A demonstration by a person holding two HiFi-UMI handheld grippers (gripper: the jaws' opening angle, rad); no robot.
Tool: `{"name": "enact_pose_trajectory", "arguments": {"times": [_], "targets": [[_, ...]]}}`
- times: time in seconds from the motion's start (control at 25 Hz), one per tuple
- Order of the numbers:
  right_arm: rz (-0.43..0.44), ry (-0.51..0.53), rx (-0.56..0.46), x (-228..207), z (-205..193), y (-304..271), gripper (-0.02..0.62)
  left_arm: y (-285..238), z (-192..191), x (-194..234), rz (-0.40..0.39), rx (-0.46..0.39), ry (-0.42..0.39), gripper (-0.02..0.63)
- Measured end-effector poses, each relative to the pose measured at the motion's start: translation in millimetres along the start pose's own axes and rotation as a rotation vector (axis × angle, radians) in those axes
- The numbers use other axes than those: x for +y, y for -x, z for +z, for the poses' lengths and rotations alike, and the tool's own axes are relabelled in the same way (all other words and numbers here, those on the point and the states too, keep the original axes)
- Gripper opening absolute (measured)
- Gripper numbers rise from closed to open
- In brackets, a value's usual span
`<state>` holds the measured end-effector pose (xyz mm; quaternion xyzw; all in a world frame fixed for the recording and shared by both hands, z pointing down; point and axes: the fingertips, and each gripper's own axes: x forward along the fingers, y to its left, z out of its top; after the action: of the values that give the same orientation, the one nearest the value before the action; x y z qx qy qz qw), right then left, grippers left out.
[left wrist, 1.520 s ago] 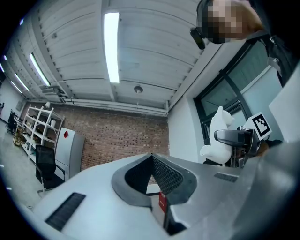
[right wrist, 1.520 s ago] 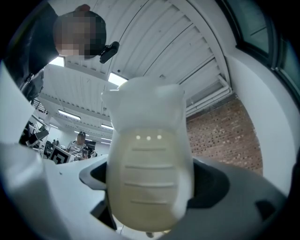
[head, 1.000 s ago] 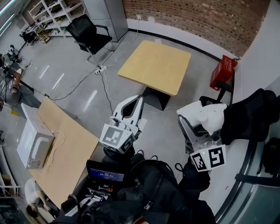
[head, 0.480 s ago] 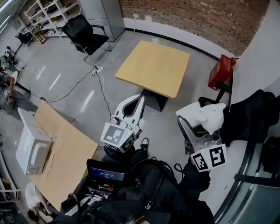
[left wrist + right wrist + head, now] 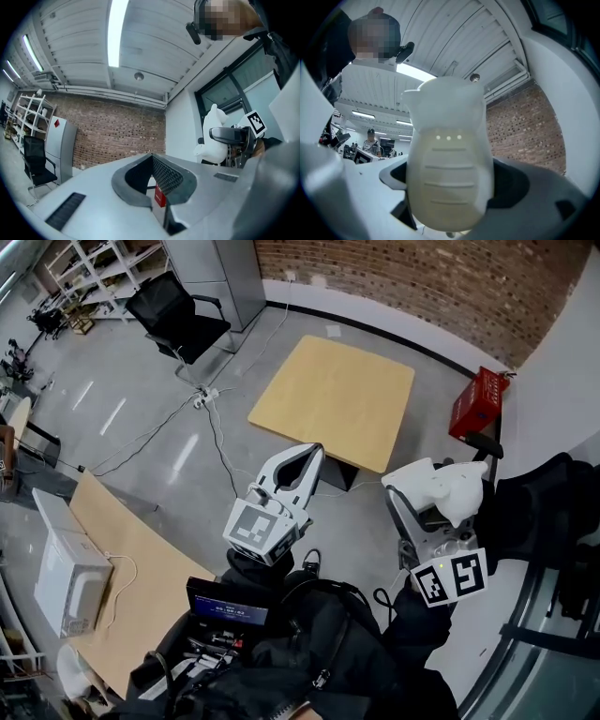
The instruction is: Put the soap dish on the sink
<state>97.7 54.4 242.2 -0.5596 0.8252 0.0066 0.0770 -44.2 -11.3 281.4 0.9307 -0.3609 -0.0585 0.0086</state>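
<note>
The white ridged soap dish (image 5: 448, 489) is clamped in my right gripper (image 5: 424, 495), held in the air at the right above a black office chair. In the right gripper view the soap dish (image 5: 447, 159) fills the middle, upright between the jaws of the right gripper (image 5: 447, 192). My left gripper (image 5: 302, 459) hovers over the floor near the square table, jaws together with nothing in them. In the left gripper view, the left gripper (image 5: 158, 187) points toward a brick wall, and the soap dish (image 5: 212, 136) shows at the right. No sink is in view.
A square wooden table (image 5: 333, 399) stands ahead, a red crate (image 5: 478, 401) by the wall at the right. A black chair (image 5: 178, 320) is far left. A long wooden table (image 5: 141, 577) carries a white box (image 5: 67, 579). Cables (image 5: 211, 427) cross the floor.
The left gripper has drifted slightly right and forward. The right gripper still holds the soap dish in about the same place. The view has shifted a little.
</note>
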Motion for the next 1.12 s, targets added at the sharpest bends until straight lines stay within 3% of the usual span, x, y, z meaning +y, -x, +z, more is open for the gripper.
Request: {"name": "enact_pose_trajectory", "arguments": {"times": [0.32,0.76,1.12], "targets": [[-0.02,0.002,0.035,-5.1,-18.0,-58.1,0.494,-31.5,-17.0,53.2,-0.03,0.017,0.042,0.0],[-0.042,0.026,0.086,-9.1,-24.4,-87.3,0.494,-52.5,-32.9,75.8,-0.055,0.052,0.125,0.0],[0.002,0.019,0.084,-34.1,-34.0,-111.0,0.494,-80.9,-40.8,83.6,-0.038,0.04,0.093,0.0]]}}
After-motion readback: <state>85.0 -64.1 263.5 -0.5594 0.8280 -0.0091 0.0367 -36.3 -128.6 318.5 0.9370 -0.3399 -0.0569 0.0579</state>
